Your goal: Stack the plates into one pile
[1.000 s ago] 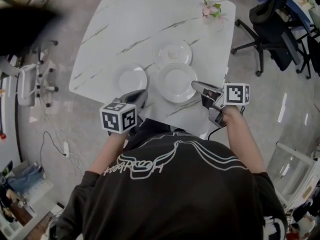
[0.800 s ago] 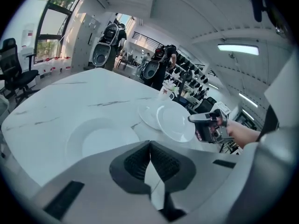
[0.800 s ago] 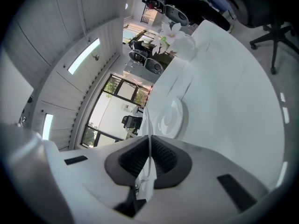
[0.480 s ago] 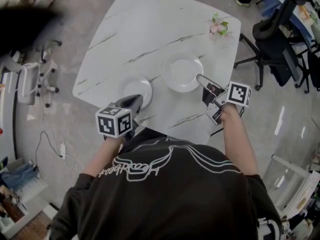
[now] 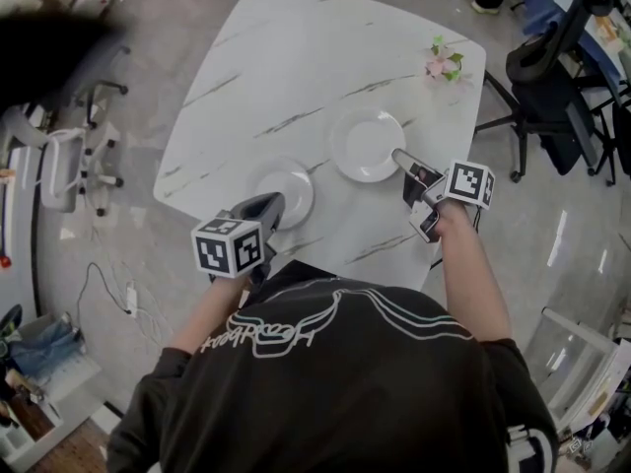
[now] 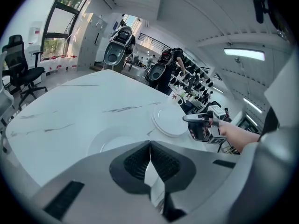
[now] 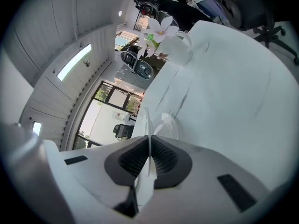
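Two white plates lie stacked as one pile (image 5: 367, 146) on the marble table (image 5: 276, 57), right of centre. My right gripper (image 5: 397, 156) is shut on the near-right rim of the top plate (image 7: 148, 118), which shows edge-on between its jaws. A smaller white plate (image 5: 284, 190) lies alone to the left, near the table's front edge. My left gripper (image 5: 270, 206) is shut with nothing in it, its tip at that plate's near-left rim. In the left gripper view the small plate (image 6: 114, 141) lies just past the jaws and the pile (image 6: 169, 120) beyond it.
A small vase of pink flowers (image 5: 444, 62) stands near the table's far right corner. Black office chairs (image 5: 552, 77) are to the right of the table, and a white chair base (image 5: 74, 161) stands to its left. Cables lie on the floor (image 5: 118, 289).
The large plate held by my right gripper has moved away from me onto the medium plate, making one pile. My left gripper has shifted left along the small plate's near rim.
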Motion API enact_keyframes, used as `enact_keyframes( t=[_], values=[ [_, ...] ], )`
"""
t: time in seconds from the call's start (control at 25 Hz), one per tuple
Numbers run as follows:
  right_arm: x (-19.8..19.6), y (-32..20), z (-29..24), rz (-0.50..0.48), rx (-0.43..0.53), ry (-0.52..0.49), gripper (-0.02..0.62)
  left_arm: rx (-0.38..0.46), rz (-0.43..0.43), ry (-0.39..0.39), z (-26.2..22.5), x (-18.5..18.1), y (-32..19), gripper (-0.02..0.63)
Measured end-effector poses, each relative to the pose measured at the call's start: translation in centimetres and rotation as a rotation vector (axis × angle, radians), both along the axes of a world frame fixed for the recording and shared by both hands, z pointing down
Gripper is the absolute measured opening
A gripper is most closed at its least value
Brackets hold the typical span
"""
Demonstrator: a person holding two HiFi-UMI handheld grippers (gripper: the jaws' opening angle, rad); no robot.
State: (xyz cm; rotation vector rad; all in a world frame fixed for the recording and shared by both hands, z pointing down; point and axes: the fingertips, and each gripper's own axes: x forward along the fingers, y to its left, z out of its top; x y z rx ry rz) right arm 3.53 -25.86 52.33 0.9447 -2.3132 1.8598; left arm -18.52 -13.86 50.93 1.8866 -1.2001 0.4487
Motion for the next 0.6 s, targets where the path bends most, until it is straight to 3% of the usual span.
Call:
enact_keyframes(
  t=[0.2, 0.32, 0.44, 0.6],
  values=[
    [0.0, -0.3, 0.8, 0.027, -0.021, -0.005, 0.037, -0.005, -0.004, 0.005, 0.3, -0.3, -0.3, 0.023],
    [0.1, -0.5, 1.1, 0.022, 0.007, 0.048, 0.038, -0.003, -0.01, 0.001, 0.3, -0.7, -0.5, 0.025],
    [-0.2, -0.3, 1.5, -0.052, 0.074, 0.19, 0.084, 0.0, -0.016, -0.004, 0.3, -0.9, -0.5, 0.025],
    [-1.6, 0.8, 1.3, -0.248, 0.21, 0.316, 0.215, -0.001, -0.015, -0.001, 0.3, -0.5, -0.4, 0.025]
  ],
)
